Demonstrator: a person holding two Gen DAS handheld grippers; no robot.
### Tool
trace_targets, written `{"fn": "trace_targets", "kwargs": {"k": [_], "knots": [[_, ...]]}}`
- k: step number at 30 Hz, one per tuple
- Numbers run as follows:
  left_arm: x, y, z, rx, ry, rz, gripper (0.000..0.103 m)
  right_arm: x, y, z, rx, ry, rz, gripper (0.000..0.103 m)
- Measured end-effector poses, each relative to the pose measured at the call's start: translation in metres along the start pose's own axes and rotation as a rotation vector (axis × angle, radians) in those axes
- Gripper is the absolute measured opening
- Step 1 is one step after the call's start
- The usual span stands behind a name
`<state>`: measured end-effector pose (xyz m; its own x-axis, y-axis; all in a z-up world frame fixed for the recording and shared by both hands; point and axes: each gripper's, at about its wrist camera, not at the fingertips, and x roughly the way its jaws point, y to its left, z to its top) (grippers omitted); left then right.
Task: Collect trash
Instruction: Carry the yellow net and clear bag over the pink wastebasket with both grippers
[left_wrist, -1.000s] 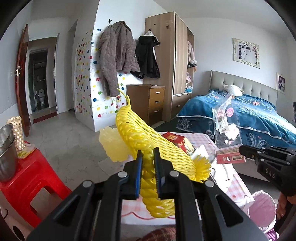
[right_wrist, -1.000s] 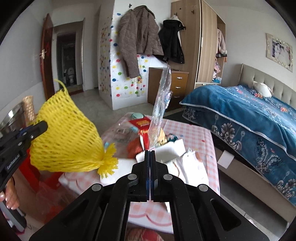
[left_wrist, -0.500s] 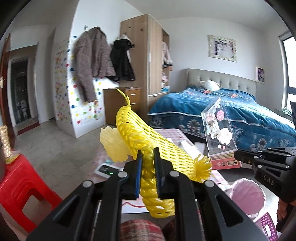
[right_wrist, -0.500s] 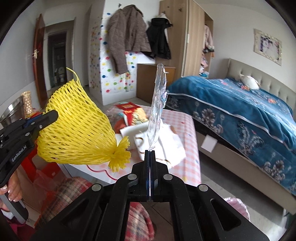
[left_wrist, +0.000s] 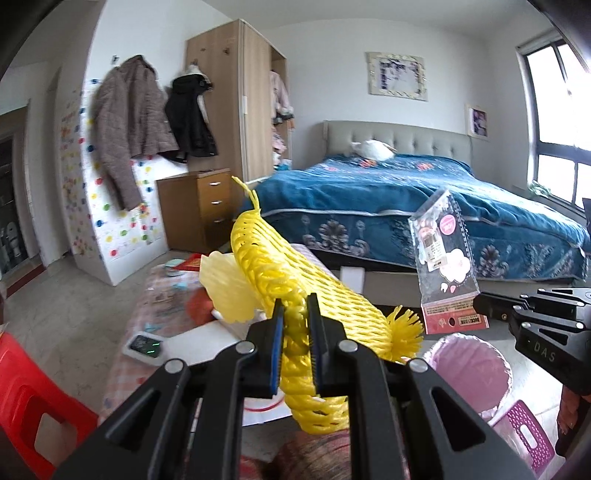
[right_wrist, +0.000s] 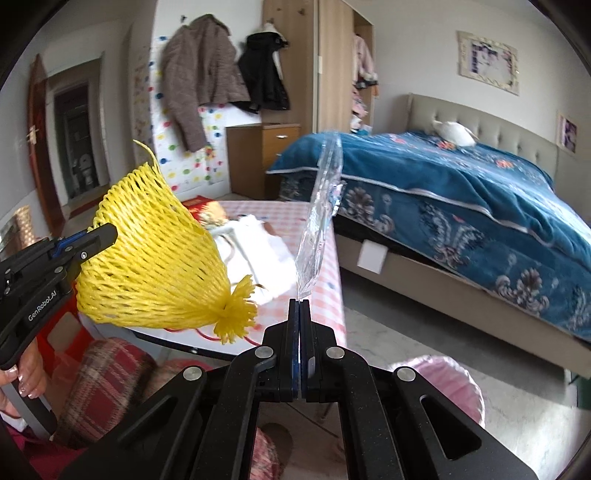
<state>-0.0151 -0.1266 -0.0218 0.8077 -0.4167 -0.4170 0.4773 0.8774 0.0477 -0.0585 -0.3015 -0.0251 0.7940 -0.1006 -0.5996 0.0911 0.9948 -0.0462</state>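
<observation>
The left hand-held gripper (left_wrist: 295, 314) is clamped on a yellow foam fruit net (left_wrist: 295, 284), its blue-padded jaws pinching the mesh near one edge so the net bulges out ahead of the fingers. The net hangs in the air above the near end of a low table (left_wrist: 155, 295) covered in a pink checked cloth. In the right wrist view the same net (right_wrist: 155, 254) flares like a bell, with a frayed tuft at its narrow end.

The right hand-held gripper (right_wrist: 299, 306) has its jaws pressed together on the bottom edge of a clear plastic packaging bag (right_wrist: 321, 218), which stands up edge-on from the fingertips. From the left wrist view this bag (left_wrist: 443, 258) shows its face: transparent, with pink and white printing and a red card strip along the bottom.

A pink-lined waste bin (left_wrist: 469, 373) stands on the floor below and between the two grippers, beside a purple perforated stool (left_wrist: 524, 435). Both held items are above the floor and near the bin, not touching it.

On the table lie white paper (right_wrist: 258, 243), a red box (right_wrist: 201, 206) and what appears to be a small device with a green light (left_wrist: 144, 345). A bed with a blue patterned cover (left_wrist: 406, 195) fills the background.
</observation>
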Motion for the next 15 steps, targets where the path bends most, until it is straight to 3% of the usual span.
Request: {"fn": "trace_targets", "kwargs": {"k": [15], "knots": [[0.094,-0.141,-0.020,0.217,0.093,-0.285,0.010,0.006,-0.123,-0.072,0.226,0.133,-0.226,0.000]]}}
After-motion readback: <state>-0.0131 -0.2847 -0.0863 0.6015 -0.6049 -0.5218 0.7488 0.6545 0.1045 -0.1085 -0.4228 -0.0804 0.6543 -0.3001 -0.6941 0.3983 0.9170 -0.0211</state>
